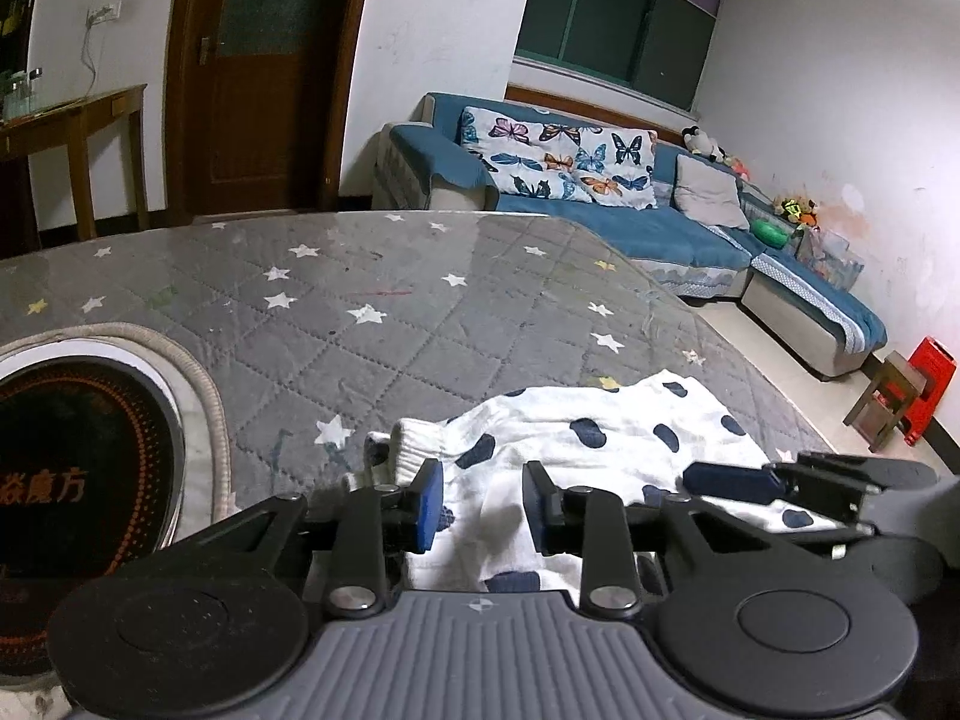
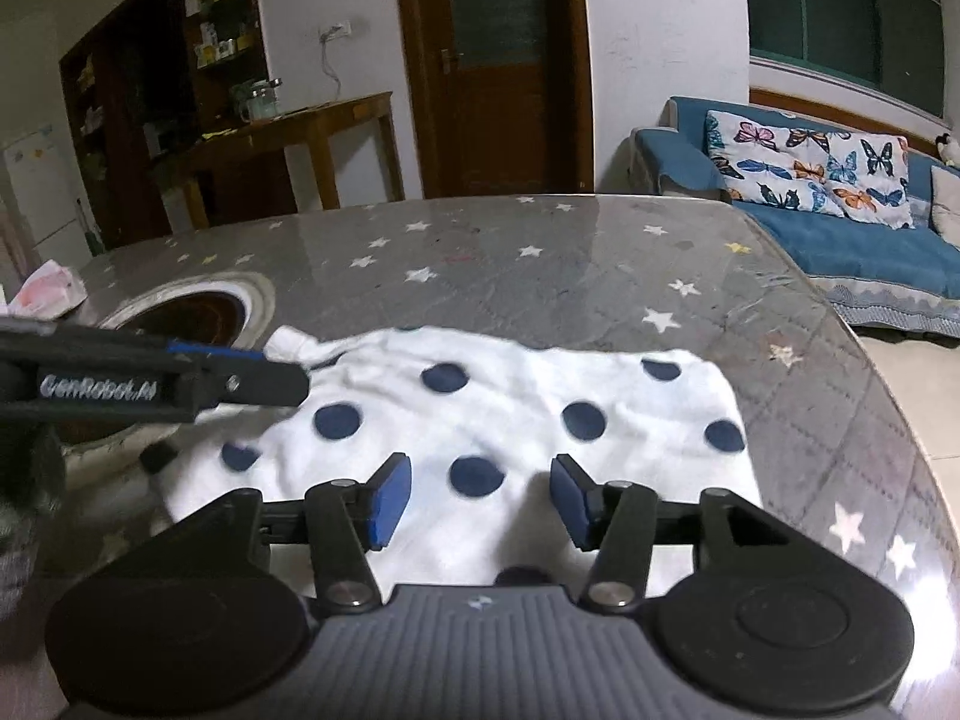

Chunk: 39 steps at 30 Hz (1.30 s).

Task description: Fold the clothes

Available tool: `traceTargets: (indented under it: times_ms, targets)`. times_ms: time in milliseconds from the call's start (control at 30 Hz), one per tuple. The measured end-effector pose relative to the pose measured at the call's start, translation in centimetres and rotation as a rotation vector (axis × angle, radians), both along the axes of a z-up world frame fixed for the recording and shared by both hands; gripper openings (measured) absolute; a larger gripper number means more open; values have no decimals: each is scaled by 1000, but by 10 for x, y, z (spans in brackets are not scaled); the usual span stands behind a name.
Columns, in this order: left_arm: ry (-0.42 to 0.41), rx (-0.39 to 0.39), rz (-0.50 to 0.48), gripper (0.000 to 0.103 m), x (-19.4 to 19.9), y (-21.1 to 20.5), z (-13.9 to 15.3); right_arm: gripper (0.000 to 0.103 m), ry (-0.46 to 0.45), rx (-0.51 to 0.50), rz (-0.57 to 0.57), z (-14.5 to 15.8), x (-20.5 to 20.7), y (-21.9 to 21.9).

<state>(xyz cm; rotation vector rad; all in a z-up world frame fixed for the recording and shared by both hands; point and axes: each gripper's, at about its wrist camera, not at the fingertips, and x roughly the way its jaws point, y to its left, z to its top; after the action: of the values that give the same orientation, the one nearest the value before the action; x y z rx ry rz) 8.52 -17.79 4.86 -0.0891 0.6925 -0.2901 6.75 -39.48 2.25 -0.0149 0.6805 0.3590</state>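
Two hand-held grippers hover low over a white garment with navy polka dots (image 2: 510,420) spread on a grey quilted table cover printed with stars (image 1: 372,276). The right gripper (image 2: 480,498) stands with its blue pads (image 2: 390,498) well apart above the cloth's near edge, nothing pinched between them. The left gripper (image 1: 483,501) has its own blue pads (image 1: 429,504) parted by a narrower gap, the cloth lying beneath and between them but not squeezed; a ribbed white cuff (image 1: 414,444) of the garment sits just beyond its left finger.

Each tool shows in the other's view: from the right wrist, the left gripper reaches in from the left edge over the garment's far corner; from the left wrist, the right one enters at the right edge, also over the cloth.

The garment lies flat near the table's front right, its right edge close to the table's rim. To its left, a round dark induction hob (image 1: 78,468) is set into the table. Beyond stand a blue corner sofa (image 1: 660,222) with a butterfly-print cushion (image 1: 564,162), a wooden door (image 2: 498,60) and a wooden side table (image 2: 312,132).
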Motion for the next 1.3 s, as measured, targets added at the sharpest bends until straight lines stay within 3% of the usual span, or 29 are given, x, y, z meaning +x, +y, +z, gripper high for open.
traceTargets:
  times_ms: [300,367,700,1033,1300]
  targets:
    - [-7,30,2,35,-9,2,-1,57,-9,-18,53,1,-33,14]
    - [-6,34,6,37,-11,3,-2,66,-16,-19,61,2,-40,15]
    - [5,34,17,48,-29,8,-2,76,-67,-64,68,1,-73,22]
    - [-18,31,14,61,-54,13,0,87,-93,-44,10,-1,-95,20]
    - [-38,30,20,72,-76,13,3,103,-127,-51,-24,4,-111,19]
